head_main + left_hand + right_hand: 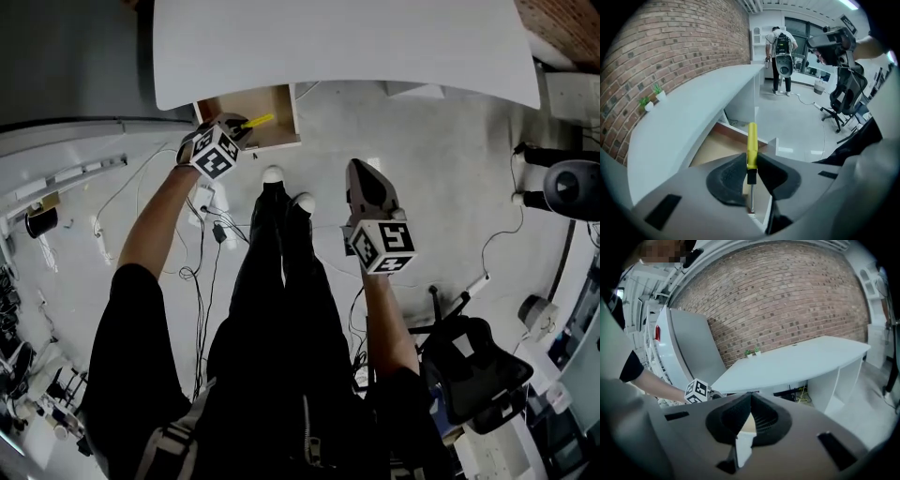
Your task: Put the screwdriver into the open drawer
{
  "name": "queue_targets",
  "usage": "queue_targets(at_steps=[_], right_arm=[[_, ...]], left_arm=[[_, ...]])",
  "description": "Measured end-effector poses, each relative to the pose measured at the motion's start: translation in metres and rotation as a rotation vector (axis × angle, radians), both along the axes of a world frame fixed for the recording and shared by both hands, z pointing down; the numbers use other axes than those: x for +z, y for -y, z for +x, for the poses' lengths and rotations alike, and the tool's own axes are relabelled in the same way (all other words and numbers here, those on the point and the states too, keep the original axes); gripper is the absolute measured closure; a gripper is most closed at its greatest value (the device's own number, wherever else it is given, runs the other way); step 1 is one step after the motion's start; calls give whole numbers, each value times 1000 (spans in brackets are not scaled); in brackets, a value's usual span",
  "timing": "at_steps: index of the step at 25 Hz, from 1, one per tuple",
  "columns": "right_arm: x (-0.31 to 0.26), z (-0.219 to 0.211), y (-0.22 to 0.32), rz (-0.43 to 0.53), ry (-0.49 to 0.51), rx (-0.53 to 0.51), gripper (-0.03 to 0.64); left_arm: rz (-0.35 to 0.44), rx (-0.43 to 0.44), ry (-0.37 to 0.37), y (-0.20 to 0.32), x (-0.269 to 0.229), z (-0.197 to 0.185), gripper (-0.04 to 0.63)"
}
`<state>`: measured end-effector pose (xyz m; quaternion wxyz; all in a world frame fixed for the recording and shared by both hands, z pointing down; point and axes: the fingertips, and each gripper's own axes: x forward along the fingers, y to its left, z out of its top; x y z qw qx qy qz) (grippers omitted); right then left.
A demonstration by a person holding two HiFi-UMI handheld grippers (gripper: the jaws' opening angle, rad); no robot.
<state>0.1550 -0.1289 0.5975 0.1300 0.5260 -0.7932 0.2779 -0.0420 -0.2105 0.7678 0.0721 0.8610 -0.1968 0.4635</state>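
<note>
Person (pixel 281 375) seen from above, standing at a white desk (pixel 347 42) with a gripper in each hand. At the left, a bare arm (pixel 155 225) reaches forward with the left gripper (pixel 242 127). Its fingers are closed on a screwdriver (pixel 260 121), pinching the low end of the yellow handle just above the black collar. The handle points away from the gripper and the metal shaft points back toward it. The screwdriver is held in the air over the open wooden drawer (pixel 281 141), which sticks out from under the desk edge. In the middle are dark trousers (pixel 281 272) and pale shoes (pixel 272 174) on a light floor (pixel 422 159). To the right, the right gripper (pixel 361 173) is well apart from the drawer, its fingers pressed together at the tips with nothing between them. At the far right stands a black office chair (pixel 473 370)
</note>
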Motion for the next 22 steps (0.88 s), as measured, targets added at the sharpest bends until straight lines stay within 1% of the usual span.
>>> queue_targets(at_steps=[3, 8, 13, 17, 19, 22], right_arm=[[20, -7, -2, -34, 8, -2, 612], [50, -9, -10, -91, 4, -4, 613], [75, -6, -21, -151, -25, -14, 612], [89, -2, -25, -174, -53, -29, 612], [101, 5, -31, -194, -57, -15, 612], [116, 17, -36, -238, -40, 44, 613]], left_arm=[[-4, 65, 47, 9, 35, -1, 506], [-27, 143, 108, 23, 87, 9, 506], [-91, 182, 174, 23, 147, 7, 506], [-141, 215, 234, 17, 189, 3, 506], [-162, 243, 255, 16, 204, 2, 506], [-185, 297, 283, 16, 224, 4, 506]])
